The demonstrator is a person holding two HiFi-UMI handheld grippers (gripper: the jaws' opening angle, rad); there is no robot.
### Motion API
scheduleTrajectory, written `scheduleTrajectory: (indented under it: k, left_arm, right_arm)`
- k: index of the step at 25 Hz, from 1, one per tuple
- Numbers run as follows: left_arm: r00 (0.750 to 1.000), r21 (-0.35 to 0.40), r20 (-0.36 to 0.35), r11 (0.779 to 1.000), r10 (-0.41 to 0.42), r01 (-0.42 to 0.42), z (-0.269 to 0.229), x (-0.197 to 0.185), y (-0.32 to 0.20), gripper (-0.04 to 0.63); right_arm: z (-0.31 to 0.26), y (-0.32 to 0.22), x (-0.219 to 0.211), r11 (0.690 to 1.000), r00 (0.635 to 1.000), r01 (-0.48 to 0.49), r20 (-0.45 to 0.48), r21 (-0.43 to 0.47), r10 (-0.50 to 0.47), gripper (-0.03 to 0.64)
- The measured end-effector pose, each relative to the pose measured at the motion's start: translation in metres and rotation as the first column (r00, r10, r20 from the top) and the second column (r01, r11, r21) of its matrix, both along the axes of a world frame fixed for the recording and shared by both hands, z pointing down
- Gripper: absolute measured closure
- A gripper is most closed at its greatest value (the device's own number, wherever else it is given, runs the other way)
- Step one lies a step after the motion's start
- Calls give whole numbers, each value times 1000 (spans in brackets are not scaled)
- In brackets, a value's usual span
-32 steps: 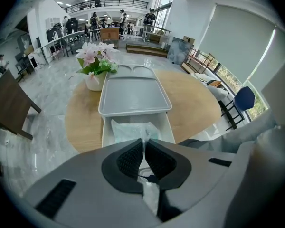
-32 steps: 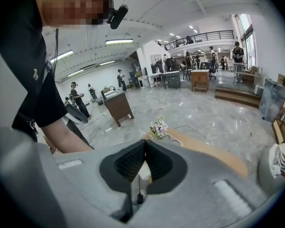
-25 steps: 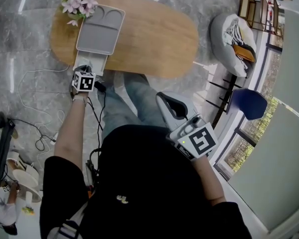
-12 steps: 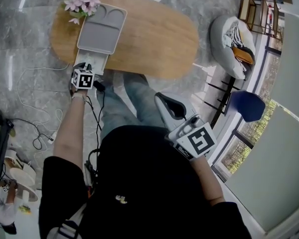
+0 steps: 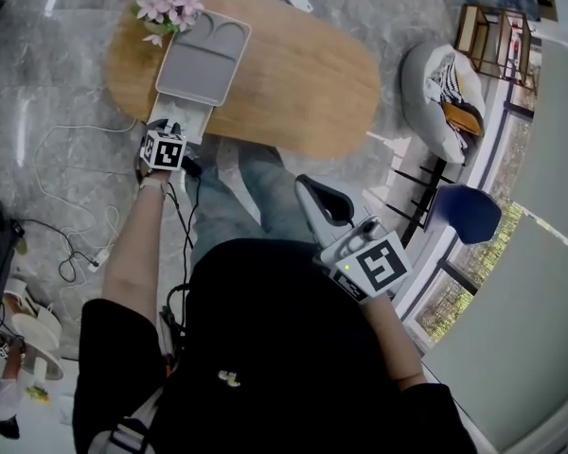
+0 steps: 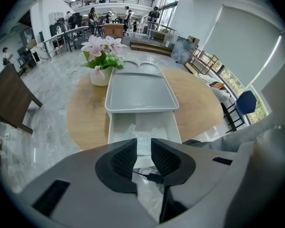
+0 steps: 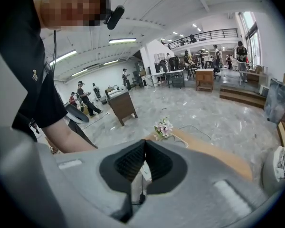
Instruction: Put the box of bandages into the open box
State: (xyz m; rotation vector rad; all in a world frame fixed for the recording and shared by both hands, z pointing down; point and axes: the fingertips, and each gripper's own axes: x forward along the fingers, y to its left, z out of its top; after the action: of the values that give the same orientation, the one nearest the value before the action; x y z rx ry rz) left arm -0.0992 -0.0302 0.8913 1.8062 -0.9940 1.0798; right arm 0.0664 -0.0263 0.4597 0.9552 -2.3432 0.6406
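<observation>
Nearest the body, the right gripper [image 7: 145, 144] has its jaws pressed together on nothing. The left gripper [image 6: 143, 144] hovers at the table's [image 5: 303, 74] near edge with its jaws a narrow gap apart and empty, just before the white open box [image 6: 159, 122]. Something pale and crinkled lies inside. No view shows a box of bandages, so its look is unknown. It is probably light, thin card that crushes easily, best pinched gently across its broad faces. Beyond are a grey tray [image 5: 204, 60] and potted flowers [image 5: 168, 3].
</observation>
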Motion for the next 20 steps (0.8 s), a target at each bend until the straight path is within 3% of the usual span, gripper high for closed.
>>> scheduleTrajectory:
  k: [4,10,20]
  left_arm:
    - [1000,3,-5,1000,-14,14,-10,1,1,500]
    - [998,21,-18,998,-54,55,-37,-2,0,572]
    - [995,104,-76,992,-68,76,-115,-5,-6,580]
  right_arm:
    - [-3,0,-3,1000,1000,17,7,10,-17,620]
    - [-4,-2,-8,999,999,34,23,23,-35,620]
    - [-15,-8,-19,995,993,89,76,53,-92,620]
